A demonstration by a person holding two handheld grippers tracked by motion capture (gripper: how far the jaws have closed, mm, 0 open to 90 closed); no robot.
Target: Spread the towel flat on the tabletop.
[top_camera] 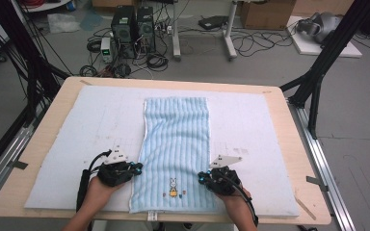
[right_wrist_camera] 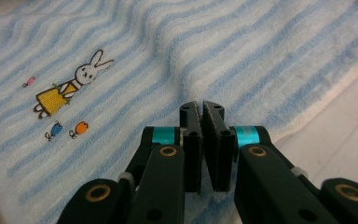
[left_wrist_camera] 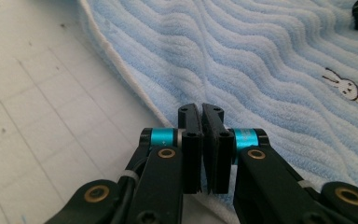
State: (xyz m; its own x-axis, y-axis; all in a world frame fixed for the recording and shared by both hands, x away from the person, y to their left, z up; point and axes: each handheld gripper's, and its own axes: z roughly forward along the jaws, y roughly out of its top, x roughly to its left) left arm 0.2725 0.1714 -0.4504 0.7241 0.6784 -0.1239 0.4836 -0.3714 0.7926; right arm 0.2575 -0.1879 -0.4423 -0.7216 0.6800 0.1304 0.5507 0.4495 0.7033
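A light blue striped towel [top_camera: 176,144] lies lengthwise on the white mat [top_camera: 77,144], with a small rabbit picture [top_camera: 173,187] near its front end. My left gripper [top_camera: 138,168] is at the towel's left edge near the front. Its jaws are pressed together on the cloth beside the white hem [left_wrist_camera: 121,79]. My right gripper [top_camera: 200,177] is at the towel's right edge, level with the rabbit [right_wrist_camera: 70,84]. It is shut too, and a raised crease [right_wrist_camera: 175,60] in the towel [right_wrist_camera: 242,42] runs up to its tips.
The mat covers most of a wooden table [top_camera: 294,159]. Bare mat lies on both sides of the towel. Beyond the table the floor holds computer towers [top_camera: 132,26], cables and boxes. Black frame legs [top_camera: 318,72] stand at the table's sides.
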